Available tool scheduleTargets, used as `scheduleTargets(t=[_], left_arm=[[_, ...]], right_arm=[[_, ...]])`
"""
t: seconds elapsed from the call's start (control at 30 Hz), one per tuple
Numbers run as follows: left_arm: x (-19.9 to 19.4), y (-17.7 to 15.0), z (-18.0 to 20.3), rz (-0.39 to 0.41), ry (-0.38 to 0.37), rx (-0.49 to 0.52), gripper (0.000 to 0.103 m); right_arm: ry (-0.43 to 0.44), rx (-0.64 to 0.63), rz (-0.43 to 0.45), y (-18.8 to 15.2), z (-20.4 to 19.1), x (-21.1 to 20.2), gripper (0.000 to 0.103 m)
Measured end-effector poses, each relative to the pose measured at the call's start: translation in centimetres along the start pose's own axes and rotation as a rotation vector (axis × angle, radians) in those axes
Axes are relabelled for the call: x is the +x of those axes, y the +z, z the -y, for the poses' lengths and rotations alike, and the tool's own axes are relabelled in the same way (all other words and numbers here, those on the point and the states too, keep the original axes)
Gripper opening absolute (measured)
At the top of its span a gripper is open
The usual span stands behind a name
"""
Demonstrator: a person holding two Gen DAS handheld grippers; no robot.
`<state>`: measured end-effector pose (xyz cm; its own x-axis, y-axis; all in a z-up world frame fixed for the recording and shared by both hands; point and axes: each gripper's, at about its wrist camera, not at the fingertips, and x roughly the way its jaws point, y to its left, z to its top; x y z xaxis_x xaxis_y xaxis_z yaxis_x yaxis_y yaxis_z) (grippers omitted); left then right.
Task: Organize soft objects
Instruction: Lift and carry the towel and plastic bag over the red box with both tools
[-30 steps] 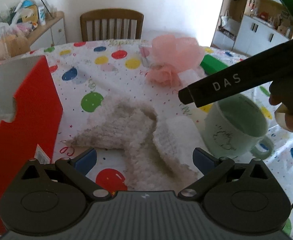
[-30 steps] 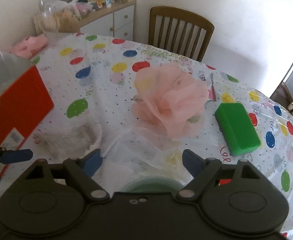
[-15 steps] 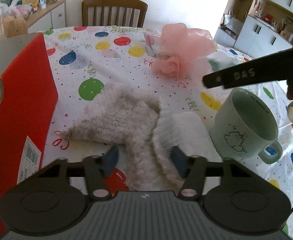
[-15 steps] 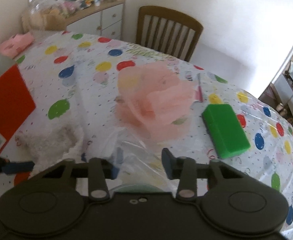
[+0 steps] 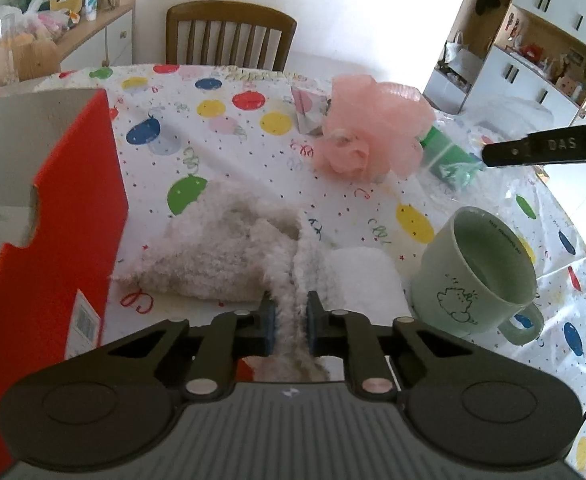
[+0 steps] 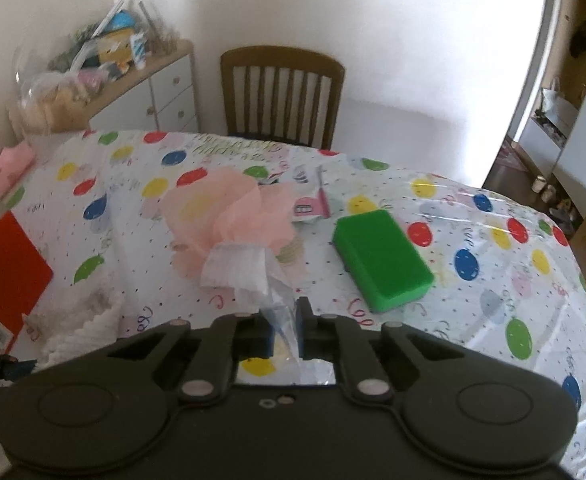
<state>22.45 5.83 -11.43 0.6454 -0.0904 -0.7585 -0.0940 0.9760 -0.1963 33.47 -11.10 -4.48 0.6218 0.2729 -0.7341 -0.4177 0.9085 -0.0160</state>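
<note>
My left gripper (image 5: 289, 322) is shut on the near end of a fluffy cream scarf (image 5: 221, 244) that lies on the balloon-print tablecloth (image 5: 229, 132). My right gripper (image 6: 284, 330) is shut on a clear plastic bag (image 6: 249, 272), lifted above the table. A pink mesh bath pouf (image 5: 373, 136) sits mid-table and also shows in the right wrist view (image 6: 221, 212). A green sponge (image 6: 381, 258) lies to its right. The scarf's edge shows at lower left in the right wrist view (image 6: 81, 320).
A red cardboard box (image 5: 49, 232) stands open at the left. A pale green mug (image 5: 481, 280) stands right of the scarf. A small printed packet (image 6: 313, 200) lies behind the pouf. A wooden chair (image 5: 229, 36) and a cluttered sideboard (image 6: 105, 84) are beyond the table.
Both grippers went from open to shut: the left closed on the scarf, the right closed on the plastic bag and rose away from the mug.
</note>
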Motion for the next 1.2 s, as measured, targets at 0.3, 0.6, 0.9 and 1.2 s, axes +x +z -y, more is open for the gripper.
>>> scheduleTargets(t=[0.3, 0.6, 0.9, 1.2], left_arm=[[-2.2, 0.4, -0.7, 0.028, 0.001, -0.007, 0.012], [-6.1, 1.3, -0.4, 0.085, -0.035, -0.004, 0.012], [-11.2, 2.8, -0.3, 0.165, -0.090, 0.001, 0.012], [-15.9, 4.2, -1.4, 0.244, -0.075, 0.001, 0.012]], right_arm=[[0.026, 0.079, 0.074, -0.7, 2.5, -4.1, 0.004], [0.092, 0.134, 0.127, -0.5, 3.7, -9.5, 0.004], [0.183, 0.112, 0.197, 0.7, 1.8, -14.6, 0.004], [0.313, 0.091, 0.213, 2.3, -2.2, -15.9, 0.004]])
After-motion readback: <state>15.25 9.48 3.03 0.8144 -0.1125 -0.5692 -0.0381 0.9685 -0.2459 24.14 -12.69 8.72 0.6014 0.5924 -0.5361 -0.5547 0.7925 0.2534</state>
